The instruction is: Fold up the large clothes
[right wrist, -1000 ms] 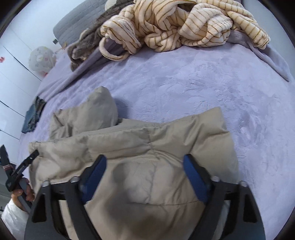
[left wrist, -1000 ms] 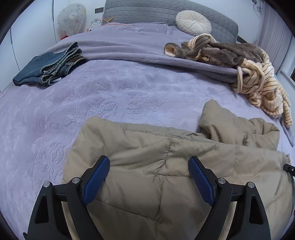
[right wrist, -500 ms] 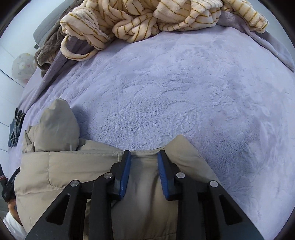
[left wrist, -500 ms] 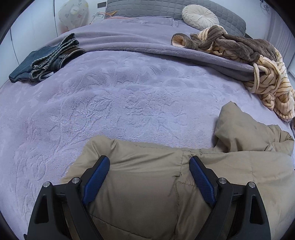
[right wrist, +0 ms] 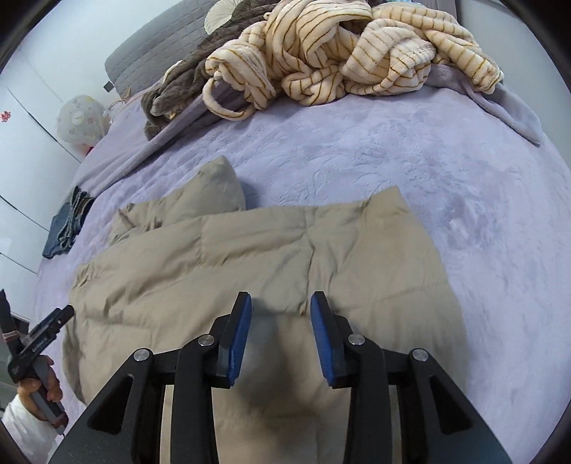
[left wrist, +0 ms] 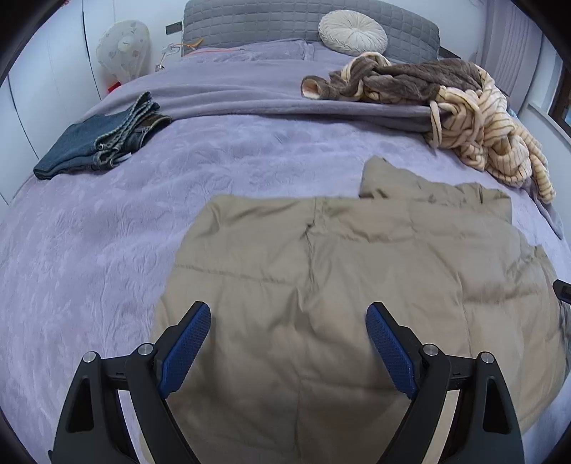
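You had a round cushion [left wrist: 352,31] up by the grey headboard [left wrist: 249,21], and a fan [left wrist: 123,48] stood beside the bed.

No readable text, label, brand, number or sign is found in either view. Small pale lettering is seen on the black arm of the left gripper [right wrist: 43,342] in the right wrist view, but it is too small and blurred to be read.
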The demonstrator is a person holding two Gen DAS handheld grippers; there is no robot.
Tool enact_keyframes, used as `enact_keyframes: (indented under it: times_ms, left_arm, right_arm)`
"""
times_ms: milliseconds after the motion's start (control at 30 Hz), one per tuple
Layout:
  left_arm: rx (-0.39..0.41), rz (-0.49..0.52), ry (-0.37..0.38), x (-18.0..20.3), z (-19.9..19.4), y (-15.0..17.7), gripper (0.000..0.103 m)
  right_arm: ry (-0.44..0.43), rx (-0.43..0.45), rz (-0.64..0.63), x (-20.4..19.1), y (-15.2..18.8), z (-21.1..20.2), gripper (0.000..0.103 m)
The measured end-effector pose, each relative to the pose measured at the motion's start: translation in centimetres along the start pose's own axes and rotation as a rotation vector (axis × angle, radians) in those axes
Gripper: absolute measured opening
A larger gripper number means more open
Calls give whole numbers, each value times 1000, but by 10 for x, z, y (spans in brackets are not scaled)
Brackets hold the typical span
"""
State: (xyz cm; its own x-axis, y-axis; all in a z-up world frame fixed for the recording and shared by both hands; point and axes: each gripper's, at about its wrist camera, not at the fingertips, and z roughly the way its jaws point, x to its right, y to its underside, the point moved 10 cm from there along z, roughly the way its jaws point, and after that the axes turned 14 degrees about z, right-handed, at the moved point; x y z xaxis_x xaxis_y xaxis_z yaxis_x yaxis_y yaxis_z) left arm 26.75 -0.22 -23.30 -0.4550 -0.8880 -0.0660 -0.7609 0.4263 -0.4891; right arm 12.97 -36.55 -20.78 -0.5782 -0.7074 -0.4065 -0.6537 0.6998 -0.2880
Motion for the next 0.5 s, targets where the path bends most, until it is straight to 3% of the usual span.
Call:
enact_keyframes:
  times_ms: [233, 433, 500]
  left_arm:
    - [-53, -54, 49, 18, -15, 32, 90]
    - [26, -71, 62, 31, -9, -2, 90]
    - [60, -49, 24, 33, 5, -22, 90]
  right_arm:
    - [-31, -37, 54, -1, 33, -16, 44]
    - [-133, -39, 4, -54, 21, -1, 41]
    - [-140, -53, -37, -79, 14, 21, 41]
